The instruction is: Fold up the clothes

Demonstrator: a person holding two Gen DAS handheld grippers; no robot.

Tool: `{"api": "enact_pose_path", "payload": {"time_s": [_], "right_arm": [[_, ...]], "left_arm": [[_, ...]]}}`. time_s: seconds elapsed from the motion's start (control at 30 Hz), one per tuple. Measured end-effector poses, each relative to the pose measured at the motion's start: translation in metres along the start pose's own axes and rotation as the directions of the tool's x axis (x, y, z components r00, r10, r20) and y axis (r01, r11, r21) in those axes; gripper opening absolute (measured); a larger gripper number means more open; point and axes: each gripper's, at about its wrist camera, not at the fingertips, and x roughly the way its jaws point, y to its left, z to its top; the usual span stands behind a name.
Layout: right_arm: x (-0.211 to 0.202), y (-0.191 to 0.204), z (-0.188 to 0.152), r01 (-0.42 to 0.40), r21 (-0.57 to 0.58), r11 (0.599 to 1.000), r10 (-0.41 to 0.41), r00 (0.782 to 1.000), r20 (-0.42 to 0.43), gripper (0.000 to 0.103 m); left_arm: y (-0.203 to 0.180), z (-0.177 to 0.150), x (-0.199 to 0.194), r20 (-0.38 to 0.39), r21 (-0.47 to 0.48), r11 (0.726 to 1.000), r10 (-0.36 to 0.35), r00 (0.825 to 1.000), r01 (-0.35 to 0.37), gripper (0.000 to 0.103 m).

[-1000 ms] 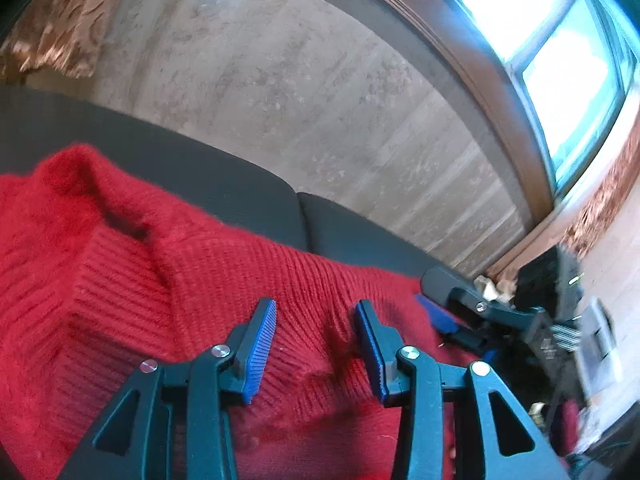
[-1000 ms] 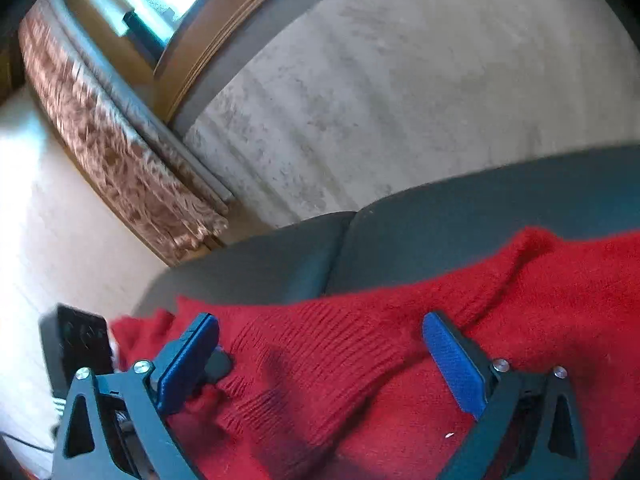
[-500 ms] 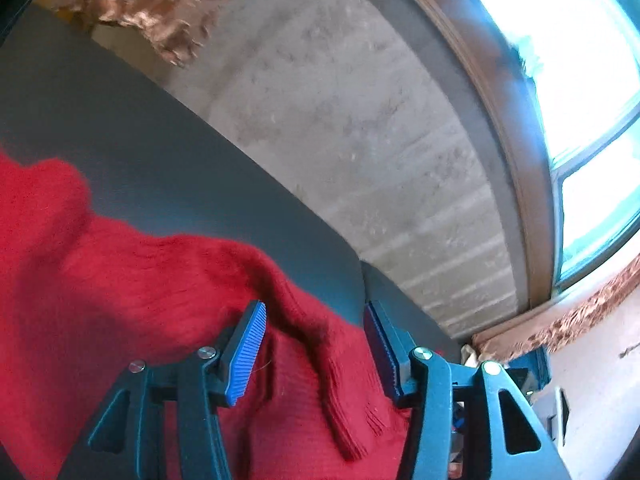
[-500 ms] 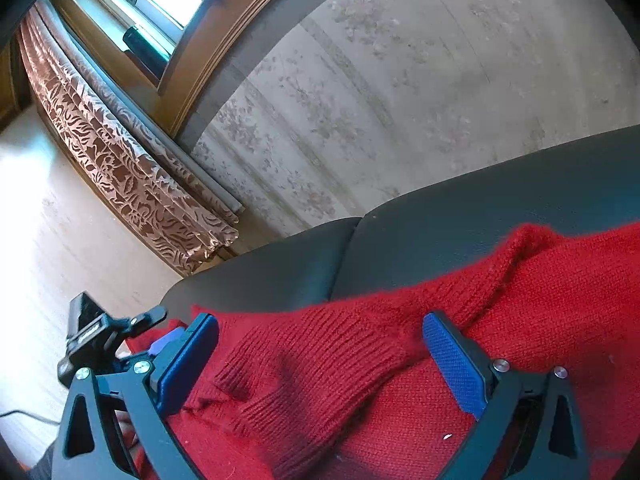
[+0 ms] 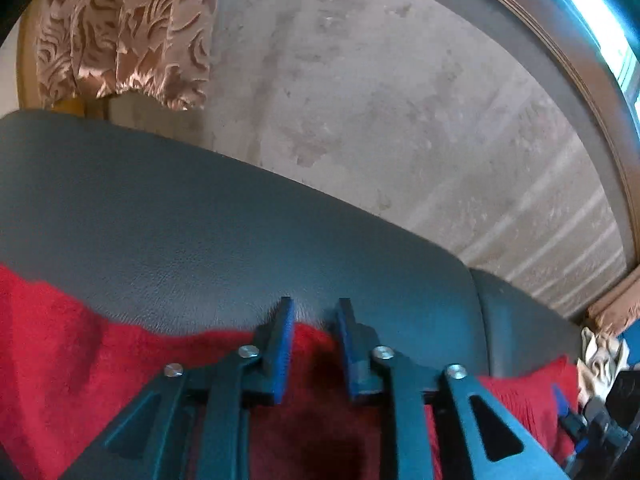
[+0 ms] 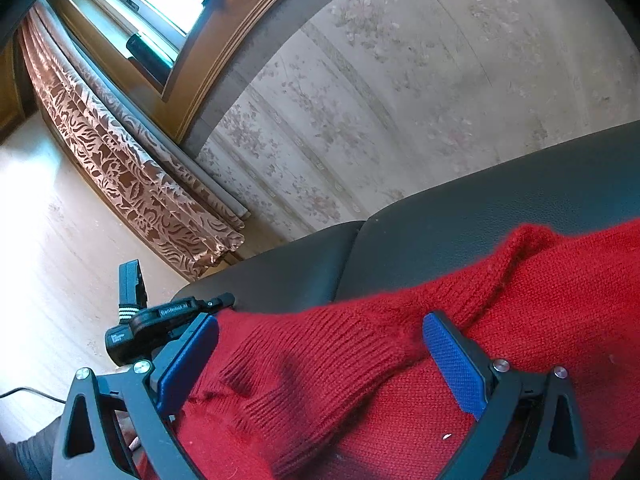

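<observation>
Left wrist view: left gripper (image 5: 312, 314) jaws pinch the red sweater (image 5: 60, 344) edge thinly; it could slip. Right gripper (image 6: 320, 344) gapes, holding nothing.

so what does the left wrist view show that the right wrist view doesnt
Only the left wrist view shows the left gripper with its jaws narrowed on a raised bit of the red sweater edge, and crumpled pale cloth at far right.

Only the right wrist view shows the right gripper with jaws wide open over the sweater's ribbed cuff, the light floor, and a black cable.

Both show the sweater, dark leather sofa, patterned curtain, wallpaper and window.
</observation>
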Motion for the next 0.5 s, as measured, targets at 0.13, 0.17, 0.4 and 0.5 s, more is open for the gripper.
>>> {"api": "enact_pose_path", "payload": {"time_s": [0.13,0.17,0.4,0.5], "right_arm": [[0.000,0.000,0.000,0.000,-0.001,1.000,0.000,1.000,0.000,0.103],[0.000,0.000,0.000,0.000,-0.001,1.000,0.000,1.000,-0.001,0.103],[0.000,0.001,0.001,0.001,-0.001,1.000,-0.001,1.000,-0.003,0.103],[-0.001,0.001,0.001,0.000,-0.001,1.000,0.000,1.000,-0.003,0.103]], "left_arm": [[0.020,-0.017,-0.040,0.037,-0.006,1.000,0.019,0.999,-0.019,0.038],[0.026,-0.021,-0.053,0.050,-0.002,0.999,0.034,0.998,-0.034,0.038],[0.105,-0.055,-0.132,0.055,-0.185,0.978,0.106,0.993,-0.094,0.038],[0.139,-0.073,-0.159,0.070,-0.294,0.948,0.147,0.987,-0.121,0.038]]}}
